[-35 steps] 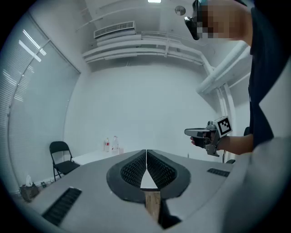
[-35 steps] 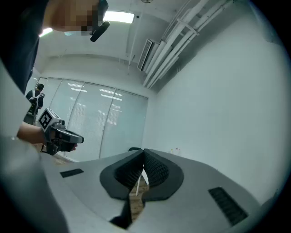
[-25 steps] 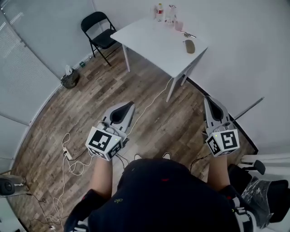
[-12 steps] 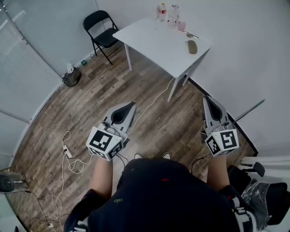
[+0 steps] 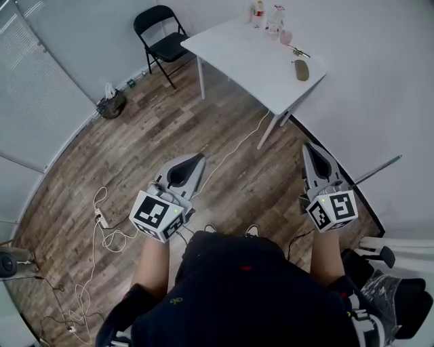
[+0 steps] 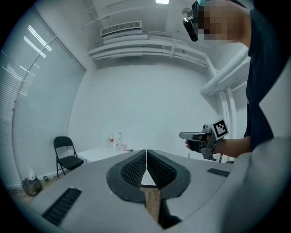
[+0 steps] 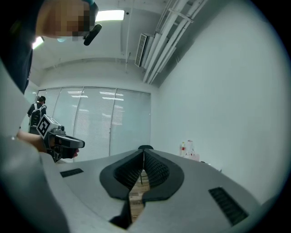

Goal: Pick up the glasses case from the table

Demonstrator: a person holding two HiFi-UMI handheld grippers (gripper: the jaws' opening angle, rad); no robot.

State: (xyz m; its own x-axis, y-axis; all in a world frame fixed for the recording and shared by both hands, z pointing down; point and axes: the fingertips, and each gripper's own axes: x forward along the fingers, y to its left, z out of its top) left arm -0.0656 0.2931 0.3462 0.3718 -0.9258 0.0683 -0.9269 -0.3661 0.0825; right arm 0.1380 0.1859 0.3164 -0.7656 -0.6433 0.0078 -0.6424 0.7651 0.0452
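Far off, glasses case [image 5: 301, 69] on table [image 5: 247, 57] near bottles [image 5: 258, 12]; cable [image 5: 234, 146] on floor [image 5: 163, 129]

Matt white table [image 5: 251, 57], wood-plank floor [image 5: 149, 142], ribbed tool pads [image 6: 136, 170].

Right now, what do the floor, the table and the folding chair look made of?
Floor: wood-look planks, matte, grain and seams visible; could be laminate.
Table: smooth white top, probably laminate or painted board, white legs.
Folding chair: black, thin tubular frame, likely metal; seat material unclear.
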